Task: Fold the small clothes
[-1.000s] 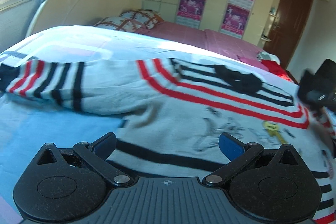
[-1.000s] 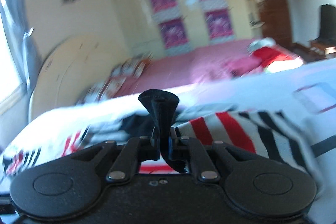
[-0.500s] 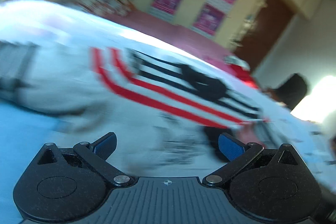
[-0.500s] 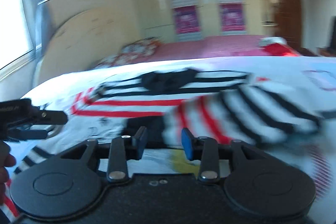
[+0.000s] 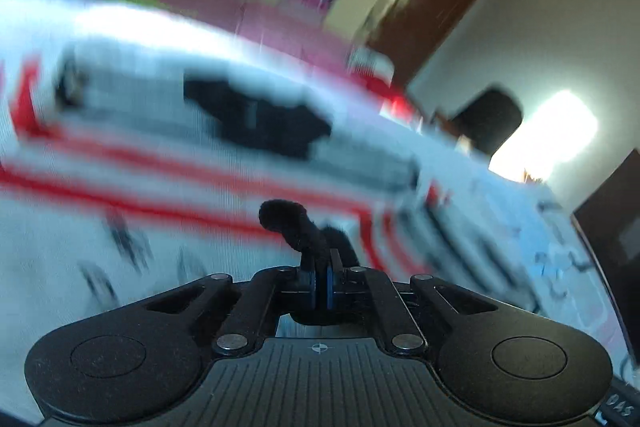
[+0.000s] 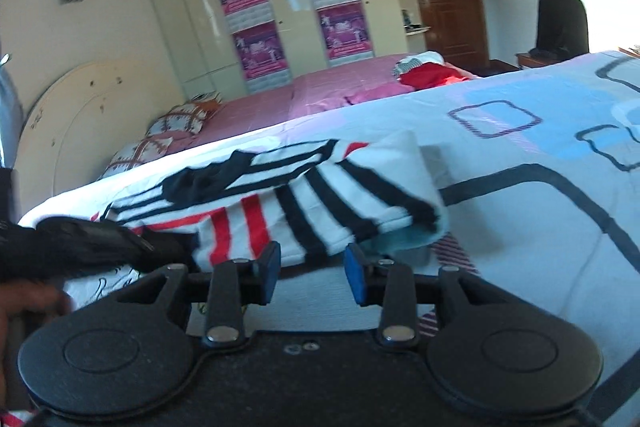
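Note:
A white sweater with red and black stripes (image 6: 320, 211) lies on the bed, its right sleeve folded across the body below the black collar (image 6: 208, 179). My right gripper (image 6: 312, 267) stands open just in front of that sleeve, with nothing between its fingers. In the left wrist view the sweater (image 5: 160, 155) is blurred by motion. My left gripper (image 5: 320, 267) is shut on a black cuff (image 5: 286, 223) that sticks up from its pads. The left gripper (image 6: 92, 247) also shows at the left of the right wrist view, with a hand (image 6: 28, 303) below it.
The sweater rests on a white and blue patterned sheet (image 6: 540, 227). Behind it stands a pink bed (image 6: 280, 103) with pillows, a cream headboard (image 6: 80, 123) and a red clothes pile (image 6: 428, 73). A black chair (image 6: 562, 21) is at the far right by the door.
My right gripper let go of the black cuff and opened; the striped sleeve now lies folded over the sweater. My left gripper swung right and shut on a black cuff.

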{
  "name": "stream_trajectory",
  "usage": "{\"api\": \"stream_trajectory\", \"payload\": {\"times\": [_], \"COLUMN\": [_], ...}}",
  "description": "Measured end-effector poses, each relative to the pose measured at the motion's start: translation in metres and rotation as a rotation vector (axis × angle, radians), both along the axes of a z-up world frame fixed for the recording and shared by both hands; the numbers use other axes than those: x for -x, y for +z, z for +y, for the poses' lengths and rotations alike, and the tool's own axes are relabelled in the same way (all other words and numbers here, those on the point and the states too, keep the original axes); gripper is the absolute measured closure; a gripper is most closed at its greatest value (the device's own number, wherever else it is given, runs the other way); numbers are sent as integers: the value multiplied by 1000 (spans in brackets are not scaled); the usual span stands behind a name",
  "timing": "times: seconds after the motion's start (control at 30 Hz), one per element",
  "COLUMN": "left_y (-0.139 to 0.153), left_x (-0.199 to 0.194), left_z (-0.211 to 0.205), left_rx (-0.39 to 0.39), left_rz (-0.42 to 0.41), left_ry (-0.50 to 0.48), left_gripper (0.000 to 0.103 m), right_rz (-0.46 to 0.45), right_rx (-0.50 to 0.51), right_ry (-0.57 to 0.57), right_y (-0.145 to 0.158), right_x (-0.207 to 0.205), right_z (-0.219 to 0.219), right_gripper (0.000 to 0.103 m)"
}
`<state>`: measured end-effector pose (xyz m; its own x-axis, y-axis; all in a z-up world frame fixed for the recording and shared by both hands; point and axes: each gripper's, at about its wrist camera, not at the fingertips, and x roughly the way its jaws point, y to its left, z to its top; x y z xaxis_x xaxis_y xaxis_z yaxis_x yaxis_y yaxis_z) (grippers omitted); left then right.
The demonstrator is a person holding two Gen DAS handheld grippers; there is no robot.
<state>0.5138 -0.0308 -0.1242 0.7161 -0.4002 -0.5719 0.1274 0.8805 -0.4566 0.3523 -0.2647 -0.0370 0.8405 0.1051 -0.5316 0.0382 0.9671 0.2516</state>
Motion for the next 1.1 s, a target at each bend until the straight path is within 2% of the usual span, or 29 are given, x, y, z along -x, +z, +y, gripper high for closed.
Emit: {"api": "stream_trajectory", "payload": {"times": [0.07, 0.17, 0.23, 0.3, 0.47, 0.53, 0.63, 0.7, 0.73, 0.77, 0.8, 0.87, 0.93, 1.0, 1.07, 1.1], "left_y": [25, 40, 29, 9, -17, -22, -29, -30, -30, -30, -28, -18, -19, -32, -30, -27], "left_x": [10, 20, 20, 17, 15, 20, 19, 25, 25, 26, 28, 36, 31, 26, 28, 29], "left_z": [19, 50, 70, 86, 83, 93, 94, 97, 98, 98, 99, 97, 86, 85, 91, 95], "left_rx": [-11, -94, -146, -151, -178, -166, -148, -142, -141, -138, -127, -99, -201, -212, -187, -185], "left_rz": [-81, -144, -110, -35, 19, 32, 45, 45, 47, 45, 35, -49, -32, 21, 8, 6], "left_ry": [40, 83, 112, 122, 111, 121, 128, 128, 128, 126, 131, 133, 125, 122, 126, 143], "left_gripper": [99, 99, 99, 99, 99, 99, 99, 99, 99, 99, 99, 99, 99, 99, 96, 80], "right_rz": [-12, -16, 2, 25, 85, 83, 62, 101, 133, 151, 163, 141, 156, 172, 172, 149], "right_rx": [-10, -50, -92, -137, -233, -197, -102, -46, -40, -29, -5, 40, 56, 59, 44, 25], "right_ry": [-17, -30, -34, -40, -85, -107, -101, -64, -44, -25, 1, 4, 4, 14, 30, 29], "right_y": [3, 3, -2, -10, -27, -30, -28, -34, -39, -44, -47, -41, -44, -51, -45, -41], "right_x": [0, -4, -10, -17, -41, -48, -57, -70, -77, -80, -82, -77, -77, -80, -83, -82], "right_z": [-4, -8, -11, -15, -29, -30, -24, -22, -22, -22, -21, -23, -28, -27, -30, -35], "right_gripper": [67, 65, 65, 64, 64, 66, 62, 62, 65, 79, 85, 86, 86, 84, 76, 69]}}
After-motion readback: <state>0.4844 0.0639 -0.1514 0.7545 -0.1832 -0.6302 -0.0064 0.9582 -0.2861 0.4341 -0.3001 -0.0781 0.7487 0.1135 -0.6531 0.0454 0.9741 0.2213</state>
